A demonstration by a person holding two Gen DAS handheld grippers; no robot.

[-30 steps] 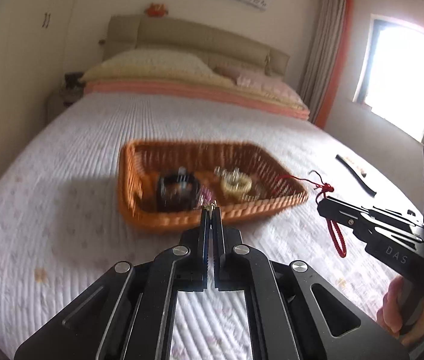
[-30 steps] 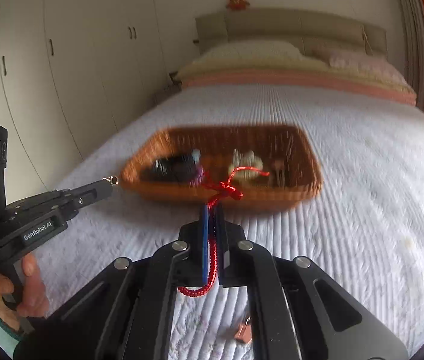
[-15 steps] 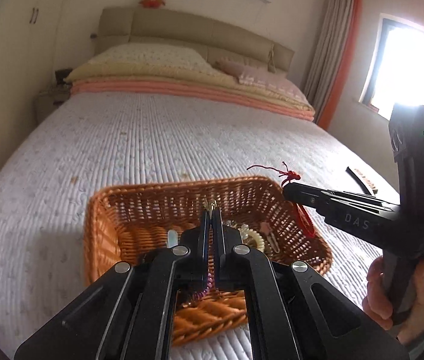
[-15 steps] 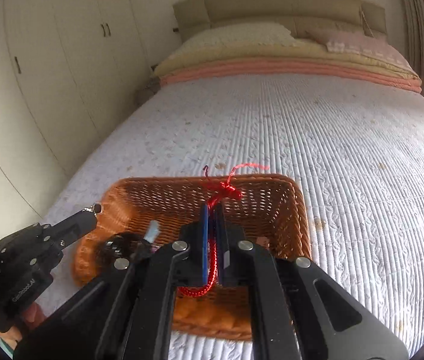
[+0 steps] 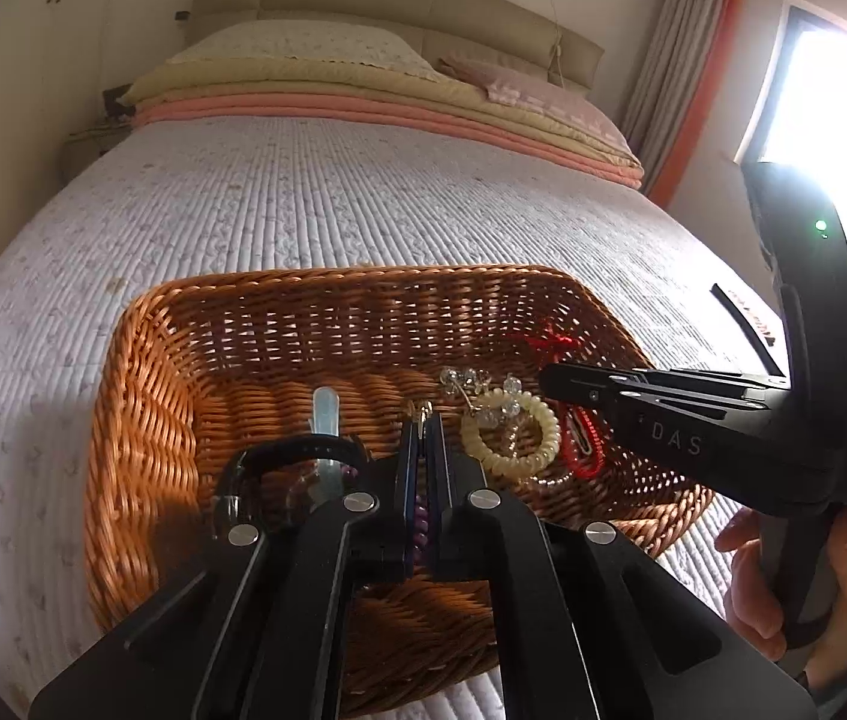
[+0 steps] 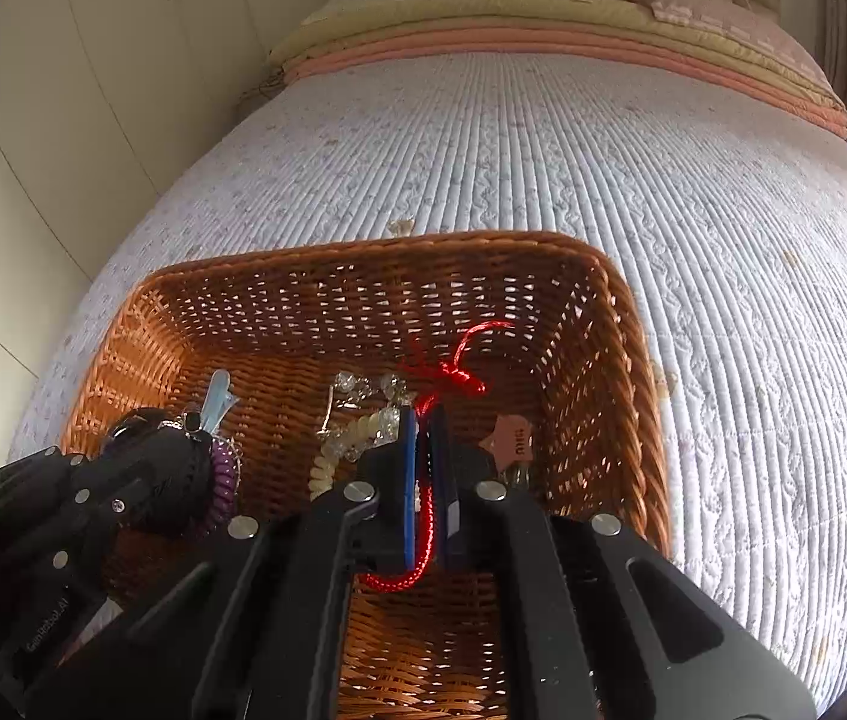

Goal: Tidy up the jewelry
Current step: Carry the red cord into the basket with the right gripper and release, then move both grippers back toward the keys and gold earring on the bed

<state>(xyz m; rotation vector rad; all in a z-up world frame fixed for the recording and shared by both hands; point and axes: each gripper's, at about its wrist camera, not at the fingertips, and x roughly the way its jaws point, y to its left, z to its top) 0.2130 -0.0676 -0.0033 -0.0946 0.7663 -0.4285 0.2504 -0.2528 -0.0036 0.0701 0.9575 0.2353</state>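
An orange wicker basket sits on the white quilted bed. Both grippers hang over its inside. My left gripper is shut on a small gold clasp with purple beads trailing between its fingers. My right gripper is shut on a red knotted cord bracelet, its loop hanging below. In the basket lie a cream coil hair tie, clear crystal beads, a black round piece, a pale blue clip and a pink clip.
A black strap lies on the bed to the right of the basket. Pillows and folded blankets are at the bed's head. White wardrobes stand on the left, a bright window on the right.
Both grippers have moved forward and down from in front of the basket to over its inside, still holding their pieces. The basket now fills the lower views.
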